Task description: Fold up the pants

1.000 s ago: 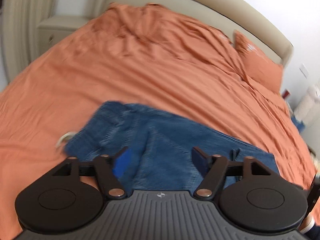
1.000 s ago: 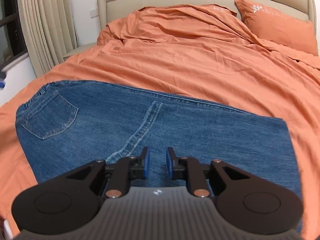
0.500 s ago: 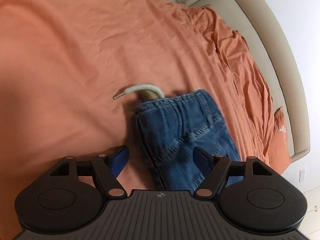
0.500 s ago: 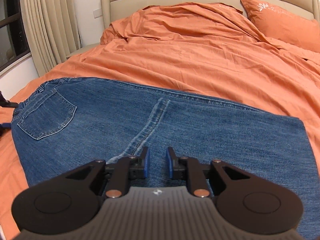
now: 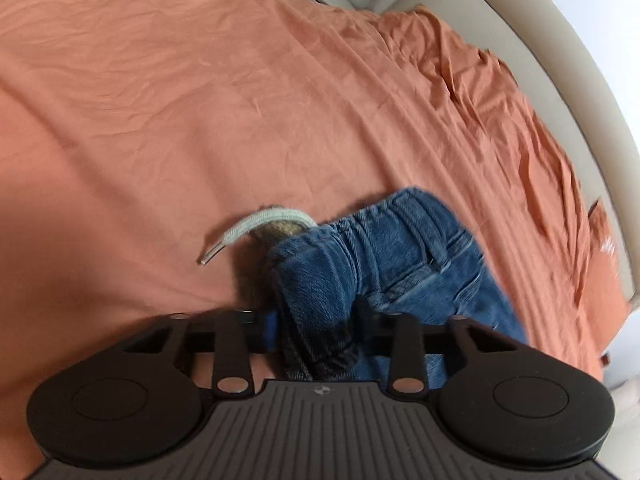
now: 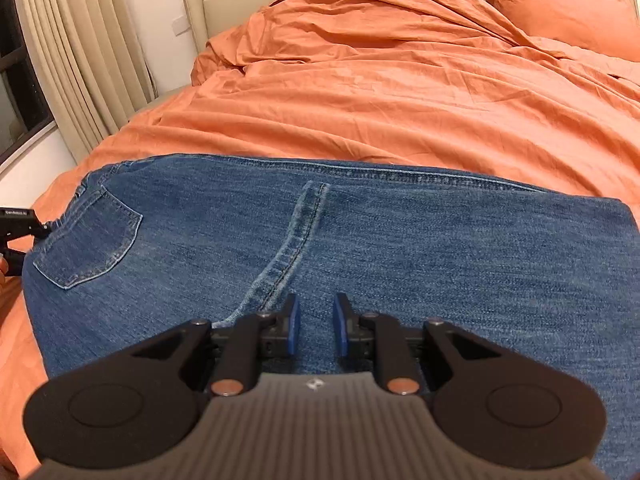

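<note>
Gripping the waistband end of the jeans [image 5: 384,264] with your left gripper [image 5: 316,320], you are working on pants that already look folded once lengthwise, one leg stacked on the other. Its jaws have just been closing, and bunched denim is sitting between them with the pads pressing in on either side, so it reads as a real hold. A pale drawstring [image 5: 256,228] is trailing out of the waist onto the orange bedsheet [image 5: 200,100].

Your right gripper [image 6: 314,330] is hovering low over the middle of the jeans, just beside the long inseam [image 6: 296,240]. Its blue pads [image 6: 294,328] are standing a narrow gap apart with nothing caught between them; whether they are brushing the cloth below, I cannot tell. The back pocket [image 6: 92,240] is lying flat toward the left of that view, and the far hem is making a straight edge at the right.

So you are looking at a garment that is spread smooth across the near part of the bed, with the crosswise fold not yet made. Bringing the waist over toward the hems, and probably one more fold after that, is what is remaining for you.
</note>
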A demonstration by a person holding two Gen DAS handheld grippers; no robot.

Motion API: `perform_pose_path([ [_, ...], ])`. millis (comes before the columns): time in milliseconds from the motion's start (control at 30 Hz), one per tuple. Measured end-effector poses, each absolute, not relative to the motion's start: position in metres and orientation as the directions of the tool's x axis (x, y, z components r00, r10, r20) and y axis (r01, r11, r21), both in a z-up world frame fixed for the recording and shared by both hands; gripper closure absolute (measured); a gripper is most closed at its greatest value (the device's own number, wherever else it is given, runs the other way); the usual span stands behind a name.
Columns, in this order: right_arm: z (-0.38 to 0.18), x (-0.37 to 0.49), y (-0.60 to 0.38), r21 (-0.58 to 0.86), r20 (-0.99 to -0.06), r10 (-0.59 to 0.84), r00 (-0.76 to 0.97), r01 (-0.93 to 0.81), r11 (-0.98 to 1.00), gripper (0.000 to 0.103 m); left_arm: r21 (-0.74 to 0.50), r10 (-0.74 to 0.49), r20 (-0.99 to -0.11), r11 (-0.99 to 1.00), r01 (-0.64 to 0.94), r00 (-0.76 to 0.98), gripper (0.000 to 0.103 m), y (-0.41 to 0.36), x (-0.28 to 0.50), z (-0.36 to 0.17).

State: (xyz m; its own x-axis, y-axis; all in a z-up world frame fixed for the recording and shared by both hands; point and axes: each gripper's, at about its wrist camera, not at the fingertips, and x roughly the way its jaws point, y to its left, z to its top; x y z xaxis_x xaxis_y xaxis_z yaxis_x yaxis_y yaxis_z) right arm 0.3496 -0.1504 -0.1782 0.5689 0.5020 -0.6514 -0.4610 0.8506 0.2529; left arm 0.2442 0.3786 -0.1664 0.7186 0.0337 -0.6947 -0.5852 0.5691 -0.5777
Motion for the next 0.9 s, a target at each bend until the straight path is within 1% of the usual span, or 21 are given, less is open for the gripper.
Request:
perform_pose_path([
  [67,-0.173,0.347,-0.155,0.262,-0.647,0.498,0.577,-0.445,0.856,0.087,-0.551,0.054,-0.703,0.59,-0.59,0.709,0.077,0.375,0.247,-0.154],
  [167,-0.161,0.345,-0.165,0.274,-0.637,0.493,0.593,-0.424,0.863,0.087,-0.475,0.123,-0.691,0.666,-0.575,0.713,0.082,0.356,0.245,-0.122],
  [300,-0.145,0.339,-0.184,0.314,-0.64,0.5,0.584,-0.395,0.863,0.087,-0.442,0.161,-0.632,0.729,-0.523,0.758,0.083,0.324,0.243,-0.068],
  [467,-0.124,0.326,-0.207,0.336,-0.645,0.499,0.579,-0.372,0.865,0.087,-0.238,0.243,-0.568,0.866,-0.44,0.786,0.083,0.241,0.252,0.0],
  [600,-0.107,0.31,-0.231,0.386,-0.615,0.53,0.584,-0.364,0.848,0.087,-0.104,0.232,-0.512,0.939,-0.328,0.827,0.083,0.157,0.263,0.035],
  [700,-0.099,0.297,-0.261,0.444,-0.592,0.544,0.595,-0.323,0.836,0.087,0.0,0.198,-0.495,0.974,-0.228,0.846,0.083,0.089,0.269,0.044],
  [733,-0.099,0.297,-0.261,0.444,-0.592,0.544,0.595,-0.323,0.836,0.087,0.029,0.185,-0.491,0.98,-0.196,0.851,0.083,0.067,0.272,0.043],
  [833,-0.1,0.295,-0.282,0.478,-0.589,0.538,0.603,-0.277,0.834,0.087,0.108,0.138,-0.49,0.989,-0.097,0.861,0.083,0.002,0.277,0.027],
  [900,-0.101,0.296,-0.295,0.495,-0.588,0.532,0.609,-0.249,0.833,0.087,0.152,0.102,-0.502,0.988,-0.028,0.859,0.083,-0.037,0.279,0.007],
])
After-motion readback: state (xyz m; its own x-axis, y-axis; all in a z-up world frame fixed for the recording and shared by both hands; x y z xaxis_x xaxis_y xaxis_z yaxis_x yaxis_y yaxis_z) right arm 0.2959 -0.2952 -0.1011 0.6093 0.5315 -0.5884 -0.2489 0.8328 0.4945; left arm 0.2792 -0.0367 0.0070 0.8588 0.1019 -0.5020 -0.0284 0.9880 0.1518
